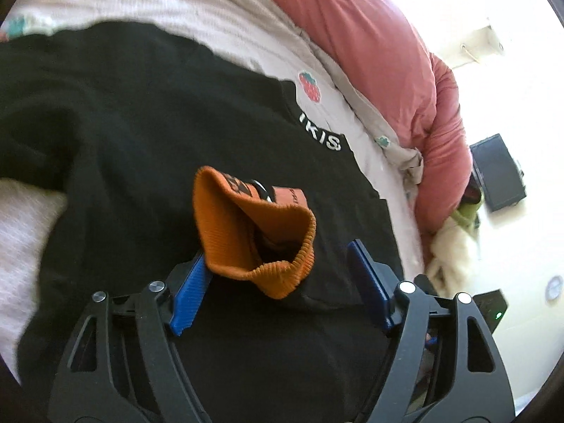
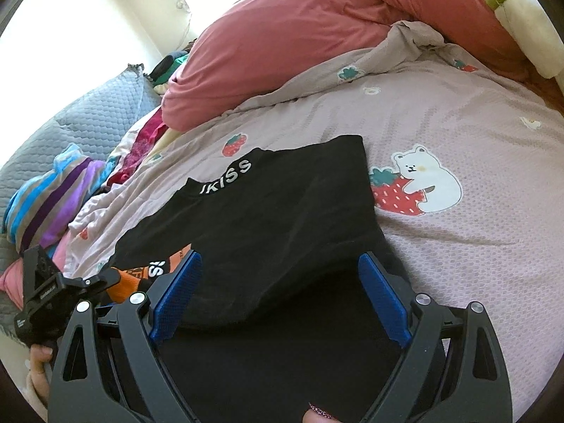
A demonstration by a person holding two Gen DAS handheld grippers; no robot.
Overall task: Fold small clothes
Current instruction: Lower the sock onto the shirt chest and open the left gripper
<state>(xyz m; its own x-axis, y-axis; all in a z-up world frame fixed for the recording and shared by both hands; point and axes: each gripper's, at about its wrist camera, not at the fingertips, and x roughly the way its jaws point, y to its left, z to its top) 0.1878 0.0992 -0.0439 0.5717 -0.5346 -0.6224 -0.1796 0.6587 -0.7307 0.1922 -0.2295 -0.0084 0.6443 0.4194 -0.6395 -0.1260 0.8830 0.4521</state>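
Note:
A black top (image 1: 148, 134) with white collar lettering and an orange ribbed cuff (image 1: 253, 232) lies on a pink printed bedsheet (image 1: 218, 24). My left gripper (image 1: 278, 257) is open, its blue pads either side of the upturned cuff; the left pad (image 1: 188, 296) touches it. In the right wrist view the same black top (image 2: 275, 208) lies partly folded, collar to the upper left. My right gripper (image 2: 280, 261) is open over the top's near edge, holding nothing. The left gripper body (image 2: 46, 296) and the orange cuff (image 2: 130, 278) show at lower left.
A pink duvet (image 2: 299, 42) is heaped behind the top. A pile of striped and coloured clothes (image 2: 60, 204) and a grey quilt (image 2: 88, 116) lie at left. The bedsheet (image 2: 458, 246) extends right. The bed edge (image 1: 416, 218) drops to a bright floor.

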